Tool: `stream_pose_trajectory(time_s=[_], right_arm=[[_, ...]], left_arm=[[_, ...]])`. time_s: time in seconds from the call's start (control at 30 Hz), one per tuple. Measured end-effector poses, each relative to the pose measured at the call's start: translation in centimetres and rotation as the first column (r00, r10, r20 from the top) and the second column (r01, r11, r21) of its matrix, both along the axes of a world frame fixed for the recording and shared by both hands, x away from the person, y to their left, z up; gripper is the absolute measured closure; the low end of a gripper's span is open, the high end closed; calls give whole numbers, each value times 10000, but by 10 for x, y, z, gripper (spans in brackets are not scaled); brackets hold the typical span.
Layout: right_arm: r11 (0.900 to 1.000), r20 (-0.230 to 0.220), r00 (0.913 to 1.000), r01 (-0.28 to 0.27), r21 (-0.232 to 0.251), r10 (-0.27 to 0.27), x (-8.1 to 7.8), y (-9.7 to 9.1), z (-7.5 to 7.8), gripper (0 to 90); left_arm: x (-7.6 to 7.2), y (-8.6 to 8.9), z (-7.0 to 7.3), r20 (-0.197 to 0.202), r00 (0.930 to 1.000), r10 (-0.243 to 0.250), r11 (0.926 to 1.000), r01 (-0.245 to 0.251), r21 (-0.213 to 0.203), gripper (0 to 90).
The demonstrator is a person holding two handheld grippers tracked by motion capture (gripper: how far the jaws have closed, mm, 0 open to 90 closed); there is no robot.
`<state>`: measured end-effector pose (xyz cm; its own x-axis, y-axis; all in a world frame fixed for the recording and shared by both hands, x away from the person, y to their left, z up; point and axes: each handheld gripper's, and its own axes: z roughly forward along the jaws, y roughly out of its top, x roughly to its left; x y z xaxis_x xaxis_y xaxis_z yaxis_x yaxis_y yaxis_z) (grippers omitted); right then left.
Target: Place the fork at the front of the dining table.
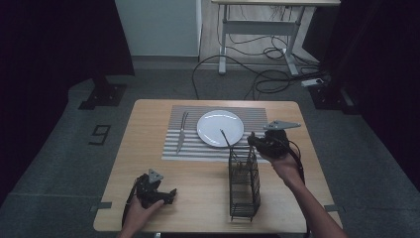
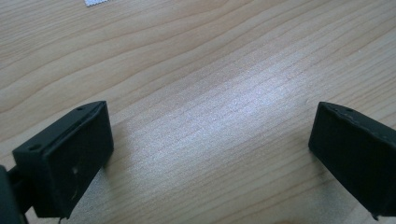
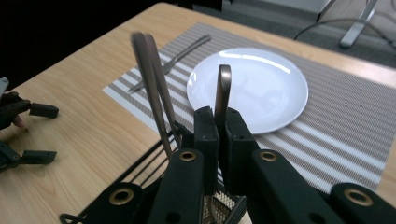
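Right gripper (image 3: 223, 122) has its two black, blocky jaws pressed together on the slim metal handle of a utensil (image 3: 223, 88), which stands upright between the pads with its rounded end poking above them. In the high view this gripper (image 1: 255, 141) sits at the far end of the wire caddy (image 1: 243, 183), a tall, narrow basket of thin black rods standing on the pale wood-grain table (image 1: 148, 163). Just beside the pinched handle, two more long metal handles (image 3: 152, 88) rise out of the same caddy (image 3: 140, 172) and lean slightly away; they crowd the left of the grip.

Left gripper (image 2: 210, 149) hangs over bare wood near the table's near left corner, its matte black pads spread wide with nothing between them. The high view shows it (image 1: 171, 194) well apart from the caddy.

Beyond the caddy lies a placemat (image 3: 345, 116) woven in fine grey and white stripes. On it rests a round, glossy white plate (image 3: 261, 93), just behind the held handle. A metal fork (image 3: 177, 56) lies flat on the mat to the plate's left, not touching it.

Farther off, past the table's edge, the grey floor carries loose black cables (image 1: 257, 74) around the legs of a white desk frame (image 1: 257, 34).
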<state>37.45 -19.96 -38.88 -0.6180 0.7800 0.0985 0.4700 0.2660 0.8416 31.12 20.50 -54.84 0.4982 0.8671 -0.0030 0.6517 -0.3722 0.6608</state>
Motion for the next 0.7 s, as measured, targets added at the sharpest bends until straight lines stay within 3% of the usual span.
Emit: stream_pose_trajectory(time_s=[0.47,0.7], right_arm=[[9968,614,9981,-4,805,-45,-12,-16,32,865],[9919,1529,9870,309,1235,-498,-24,-36,60,866]], left_arm=[[0,0,0,-2,10000,-5,10000,5,6,0],[0,0,0,-8,10000,-2,10000,2,-1,0]])
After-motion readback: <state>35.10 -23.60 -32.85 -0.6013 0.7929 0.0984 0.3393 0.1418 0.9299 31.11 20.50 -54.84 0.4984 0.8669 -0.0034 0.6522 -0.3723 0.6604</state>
